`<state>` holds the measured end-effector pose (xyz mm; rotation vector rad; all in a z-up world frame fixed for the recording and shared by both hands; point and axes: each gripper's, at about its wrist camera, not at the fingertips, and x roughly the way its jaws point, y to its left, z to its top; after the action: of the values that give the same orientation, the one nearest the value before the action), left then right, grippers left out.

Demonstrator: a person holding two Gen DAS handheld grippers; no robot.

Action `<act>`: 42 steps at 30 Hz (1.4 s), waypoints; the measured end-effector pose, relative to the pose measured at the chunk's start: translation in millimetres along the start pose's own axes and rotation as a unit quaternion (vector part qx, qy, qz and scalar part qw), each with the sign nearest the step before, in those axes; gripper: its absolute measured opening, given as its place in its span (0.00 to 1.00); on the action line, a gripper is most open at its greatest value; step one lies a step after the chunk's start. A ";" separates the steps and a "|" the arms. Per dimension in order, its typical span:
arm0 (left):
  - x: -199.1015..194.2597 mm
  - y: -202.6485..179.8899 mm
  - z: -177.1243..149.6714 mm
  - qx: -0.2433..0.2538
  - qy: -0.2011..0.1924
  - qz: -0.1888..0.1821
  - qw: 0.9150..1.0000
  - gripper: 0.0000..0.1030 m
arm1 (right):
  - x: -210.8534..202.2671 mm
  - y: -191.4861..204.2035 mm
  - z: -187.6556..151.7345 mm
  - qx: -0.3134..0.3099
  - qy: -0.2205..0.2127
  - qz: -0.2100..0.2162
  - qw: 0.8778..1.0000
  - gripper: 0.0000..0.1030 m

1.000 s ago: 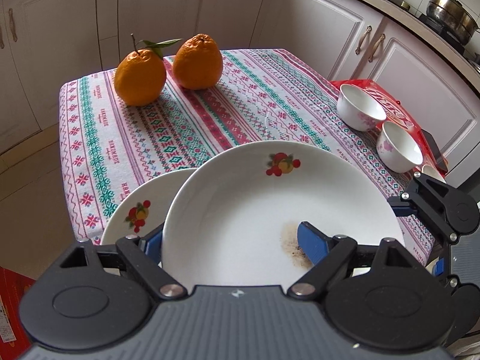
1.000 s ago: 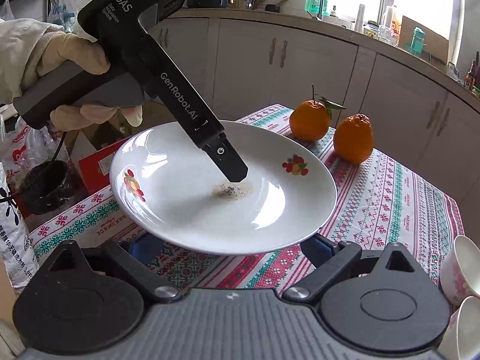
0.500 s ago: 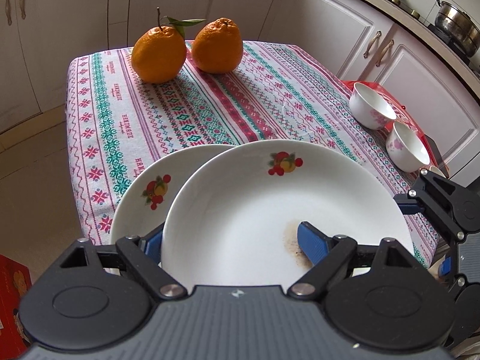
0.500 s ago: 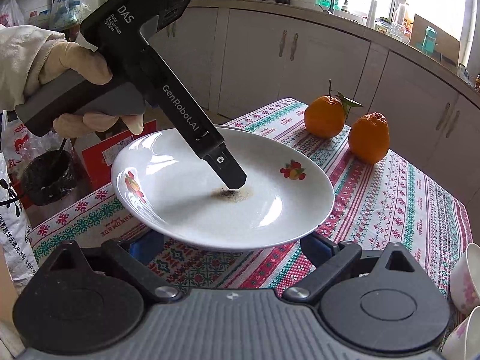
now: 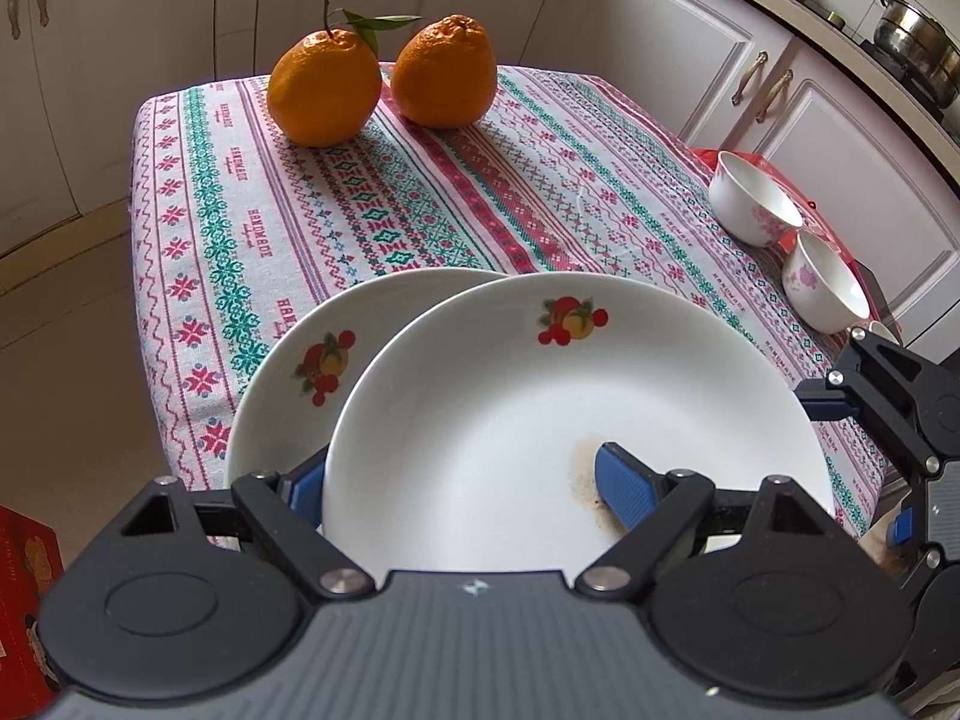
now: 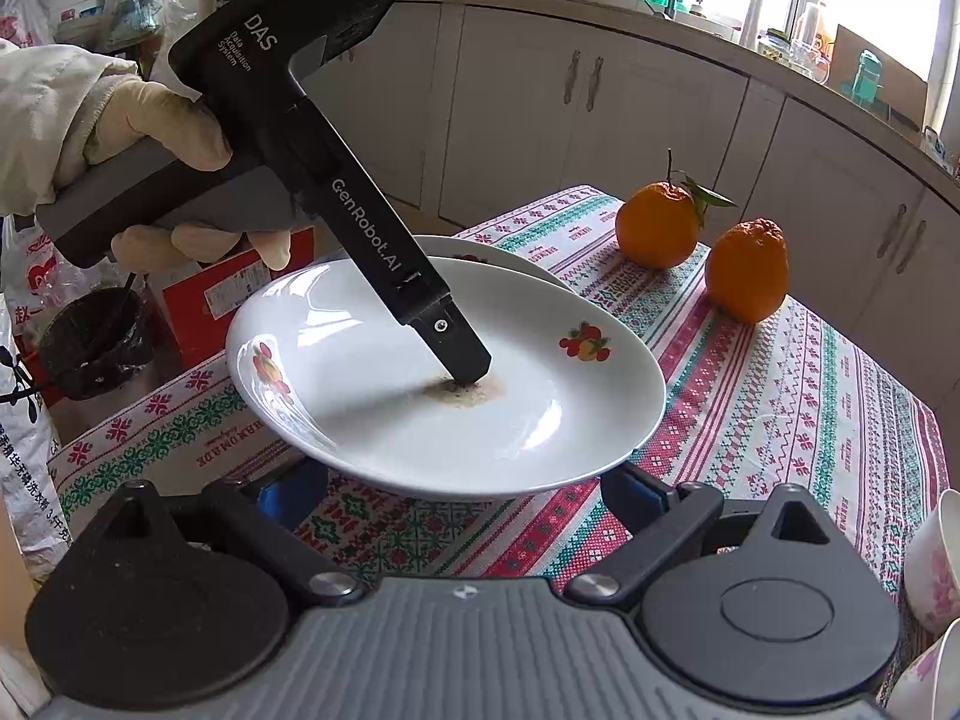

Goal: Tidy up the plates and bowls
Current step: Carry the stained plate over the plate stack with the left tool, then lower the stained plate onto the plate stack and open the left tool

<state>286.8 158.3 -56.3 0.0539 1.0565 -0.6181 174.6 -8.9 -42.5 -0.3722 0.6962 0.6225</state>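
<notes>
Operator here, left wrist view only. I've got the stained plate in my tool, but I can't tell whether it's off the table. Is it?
Observer: Yes. In the right wrist view the held plate hangs above the tablecloth, with patterned cloth showing under its near rim.
Operator: Where's the right tool? I only see its side.
Observer: The right tool is open and low, its fingers just below the plate's near rim, gripping nothing.
Operator: Anything behind my left tool?
Observer: A gloved hand holds the left tool out past the table edge.
</notes>
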 end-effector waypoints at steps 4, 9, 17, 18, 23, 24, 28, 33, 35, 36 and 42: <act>-0.6 0.7 1.0 0.006 0.006 0.007 1.000 0.85 | 0.8 0.7 0.3 0.000 0.000 0.002 1.000 0.97; -1.1 0.3 2.5 0.013 0.015 0.014 1.000 0.86 | 0.8 0.0 0.4 0.002 -0.002 0.006 1.000 0.97; -3.1 -0.4 3.6 0.026 0.028 0.024 0.999 0.86 | -0.5 0.3 -0.9 0.001 -0.007 0.010 1.000 0.97; -3.4 -0.4 3.6 0.026 0.029 0.025 0.999 0.86 | -0.5 0.4 -1.0 0.001 -0.008 0.011 1.000 0.97; -5.3 0.5 3.4 0.027 0.033 0.026 0.999 0.86 | -0.3 0.2 -1.3 0.001 -0.009 0.016 1.000 0.97; -6.2 0.8 2.9 0.026 0.033 0.027 0.999 0.86 | 0.0 0.0 -1.4 0.001 -0.010 0.017 1.000 0.97; -9.7 3.0 1.9 0.019 0.032 0.026 0.999 0.86 | 1.6 -0.7 -1.4 0.001 -0.011 0.022 1.000 0.97; -7.4 2.8 3.9 0.017 0.034 0.025 0.999 0.89 | 1.6 -2.3 -1.5 0.011 -0.014 0.026 1.000 0.97; -4.3 1.0 5.2 0.023 0.037 0.026 0.999 0.90 | 0.1 -2.4 -1.6 0.013 -0.017 0.026 0.999 0.97; -2.8 -0.1 6.1 0.026 0.038 0.027 0.999 0.90 | -0.6 -2.5 -1.7 0.014 -0.018 0.026 0.999 0.97; 3.8 -2.8 11.9 0.034 0.044 0.026 0.998 0.92 | -4.7 -3.6 -3.1 0.017 -0.024 0.023 0.999 0.97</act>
<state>296.2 150.3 -52.8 0.1692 1.1155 -0.6082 172.6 -15.0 -41.0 -0.3095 0.6706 0.6603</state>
